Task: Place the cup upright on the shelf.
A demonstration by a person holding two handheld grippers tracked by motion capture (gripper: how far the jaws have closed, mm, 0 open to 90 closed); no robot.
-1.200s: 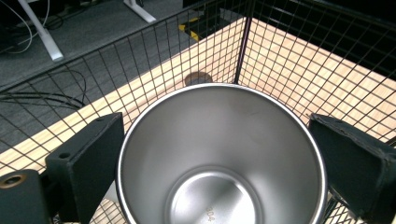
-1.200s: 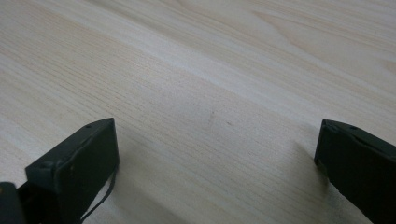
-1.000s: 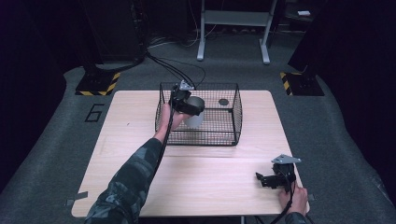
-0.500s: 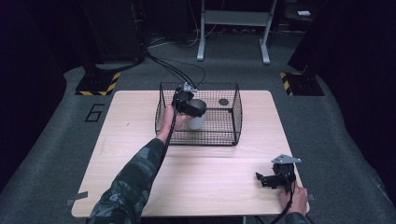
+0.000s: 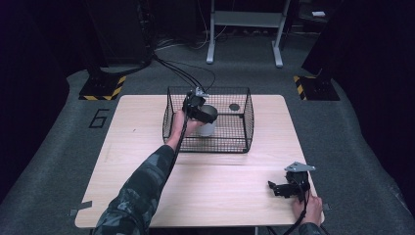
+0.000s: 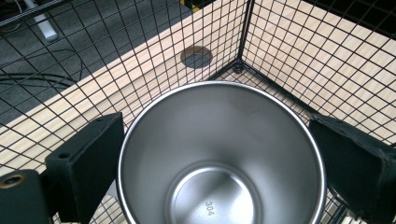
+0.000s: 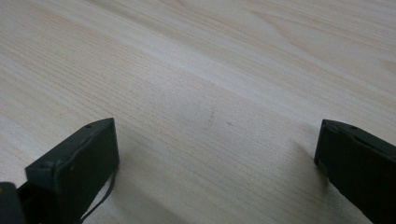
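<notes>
A black wire basket (image 5: 210, 146) stands at the back middle of the light wood table (image 5: 137, 161). Inside it is a shiny steel cup (image 5: 207, 129), upright with its mouth up. My left gripper (image 5: 204, 116) reaches into the basket from above, its jaws pressed on both sides of the cup's rim. In the left gripper view the empty cup (image 6: 219, 163) sits between the jaws of the left gripper (image 6: 217, 128), with the basket's mesh wall (image 6: 303, 46) behind. My right gripper (image 5: 274, 188) rests on the table near the front right, open and empty, over bare wood in the right gripper view (image 7: 215, 128).
A dark round disc (image 5: 234, 106) lies at the basket's back right (image 6: 196, 56). Cables (image 5: 181, 73) trail back off the table to the floor. Yellow-black striped bases (image 5: 100, 88) stand on the carpet beyond the table.
The left gripper and the cup have sunk slightly inside the basket. The right gripper has stayed where it was.
</notes>
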